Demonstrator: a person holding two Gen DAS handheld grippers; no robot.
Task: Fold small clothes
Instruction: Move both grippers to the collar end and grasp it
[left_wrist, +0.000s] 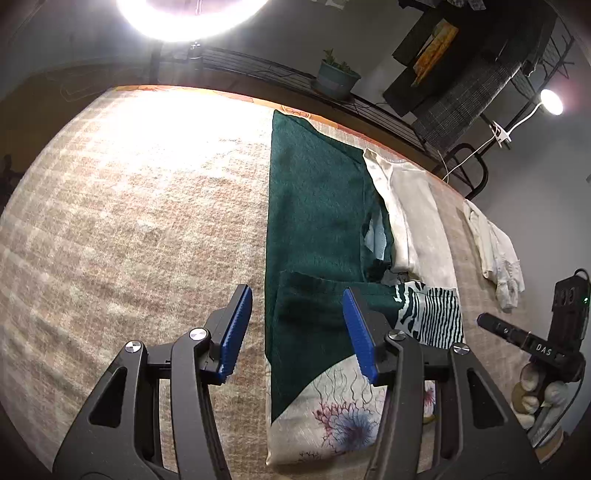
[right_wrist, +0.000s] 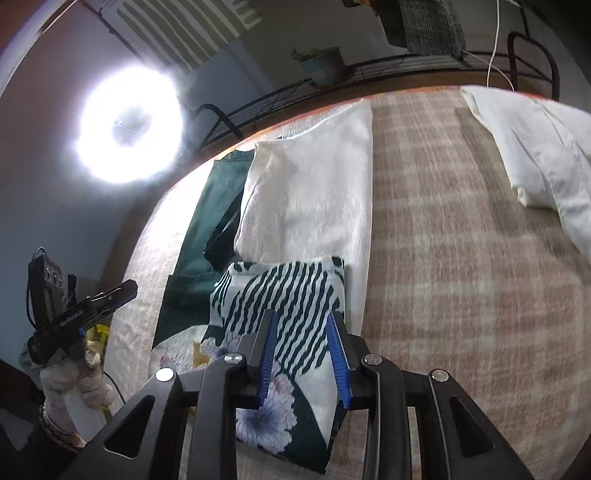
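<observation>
A patterned garment lies folded on the checked bedspread (left_wrist: 129, 221): dark green cloth (left_wrist: 314, 206), a black-and-white striped panel (left_wrist: 432, 314) and a floral part (left_wrist: 343, 417). In the right wrist view the striped panel (right_wrist: 288, 291), the floral part (right_wrist: 266, 417) and the green cloth (right_wrist: 214, 210) show too. My left gripper (left_wrist: 297, 328) is open above the green cloth's left edge. My right gripper (right_wrist: 303, 354) is open, its blue pads (right_wrist: 338, 354) just over the striped and floral cloth. The right gripper also shows in the left wrist view (left_wrist: 517, 332), and the left gripper shows in the right wrist view (right_wrist: 110, 295).
A white folded garment (right_wrist: 314, 199) lies beside the green cloth, another white garment (right_wrist: 546, 155) at the far right. A ring light (right_wrist: 127, 125) shines at the bed's far side. A metal rail with a potted plant (left_wrist: 338, 75) and hanging clothes runs along the far edge.
</observation>
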